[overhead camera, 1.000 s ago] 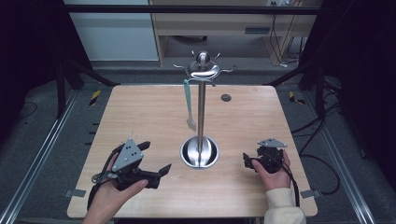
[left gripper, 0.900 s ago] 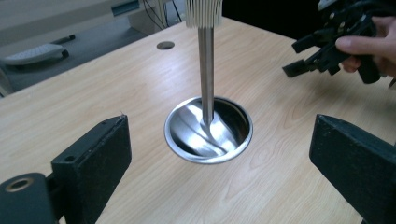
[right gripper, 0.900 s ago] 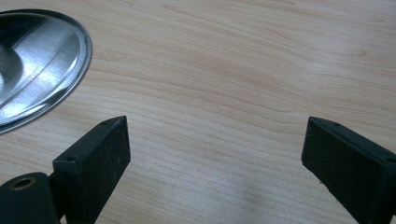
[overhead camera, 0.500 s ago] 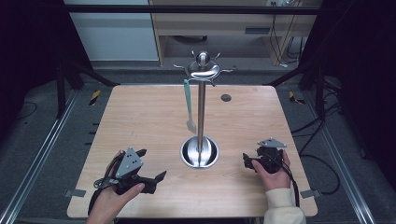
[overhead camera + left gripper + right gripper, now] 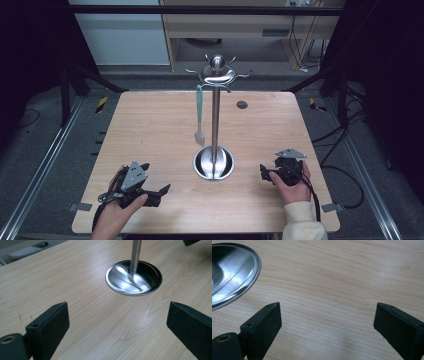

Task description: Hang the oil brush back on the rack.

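Down near the front edge of the table, the left gripper rests with its jaws spread wide and nothing between them. Across from it, the right gripper is spread wide too, also holding nothing. Both point toward the shiny stand between them, so either can reach it. A green spatula hangs from a hook at the top, likely the thing to grab.

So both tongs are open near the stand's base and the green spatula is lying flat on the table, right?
Not quite: the green spatula hangs from a hook at the top of the stand, as the high view shows. Left tongs and right tongs are open near the base.
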Tool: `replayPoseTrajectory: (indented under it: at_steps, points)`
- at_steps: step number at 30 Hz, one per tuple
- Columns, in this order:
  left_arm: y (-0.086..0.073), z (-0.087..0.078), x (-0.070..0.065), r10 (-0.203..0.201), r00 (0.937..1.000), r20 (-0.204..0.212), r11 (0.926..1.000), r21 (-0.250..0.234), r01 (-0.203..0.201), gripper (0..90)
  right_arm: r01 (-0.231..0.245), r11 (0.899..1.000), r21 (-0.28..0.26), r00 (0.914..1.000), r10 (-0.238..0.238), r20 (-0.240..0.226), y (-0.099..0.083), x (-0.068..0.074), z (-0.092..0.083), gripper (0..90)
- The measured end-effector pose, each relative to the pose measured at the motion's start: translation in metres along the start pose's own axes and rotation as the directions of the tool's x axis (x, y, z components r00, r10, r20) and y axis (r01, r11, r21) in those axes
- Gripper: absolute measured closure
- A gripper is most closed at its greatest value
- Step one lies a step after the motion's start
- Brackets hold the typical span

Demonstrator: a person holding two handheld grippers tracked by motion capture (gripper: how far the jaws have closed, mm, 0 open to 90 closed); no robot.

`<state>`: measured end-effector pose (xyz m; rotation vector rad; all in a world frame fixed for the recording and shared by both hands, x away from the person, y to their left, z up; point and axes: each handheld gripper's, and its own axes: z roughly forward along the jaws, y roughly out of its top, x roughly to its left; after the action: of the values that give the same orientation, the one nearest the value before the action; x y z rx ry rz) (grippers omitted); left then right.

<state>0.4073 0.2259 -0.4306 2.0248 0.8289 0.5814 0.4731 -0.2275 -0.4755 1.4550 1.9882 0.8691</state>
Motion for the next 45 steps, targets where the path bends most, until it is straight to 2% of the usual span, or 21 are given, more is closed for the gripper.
replayPoseTrajectory:
  at_steps: [17,28,32,37,41,45]
  points:
    - [-0.026,0.004,0.031,-0.055,0.9971,-0.053,0.9968,0.056,0.058,4.1,-0.002,1.000,0.002,1.0000,0.002,-0.001,0.000,0.001,0.000,8.5]
    - [-0.045,0.008,0.056,-0.091,0.9895,-0.112,0.9900,0.098,0.102,4.2,0.003,1.000,0.004,1.0000,-0.003,-0.001,0.000,0.001,0.000,8.5]
    - [-0.051,0.008,0.064,-0.082,0.9855,-0.148,0.9878,0.119,0.100,4.6,0.001,1.000,0.003,1.0000,-0.001,-0.002,0.000,0.001,0.000,8.5]
    - [-0.055,0.009,0.071,-0.080,0.9824,-0.169,0.9846,0.140,0.104,4.7,0.003,1.000,0.003,1.0000,-0.003,-0.003,0.000,0.001,0.000,8.5]
    - [-0.060,0.012,0.076,-0.049,0.9780,-0.203,0.9813,0.173,0.085,4.9,0.007,1.000,0.005,1.0000,-0.007,-0.003,0.000,0.001,0.001,8.5]
    - [-0.062,0.013,0.080,-0.044,0.9749,-0.218,0.9764,0.197,0.089,4.9,0.011,1.000,0.010,0.9999,-0.011,-0.002,0.000,0.003,0.002,8.5]
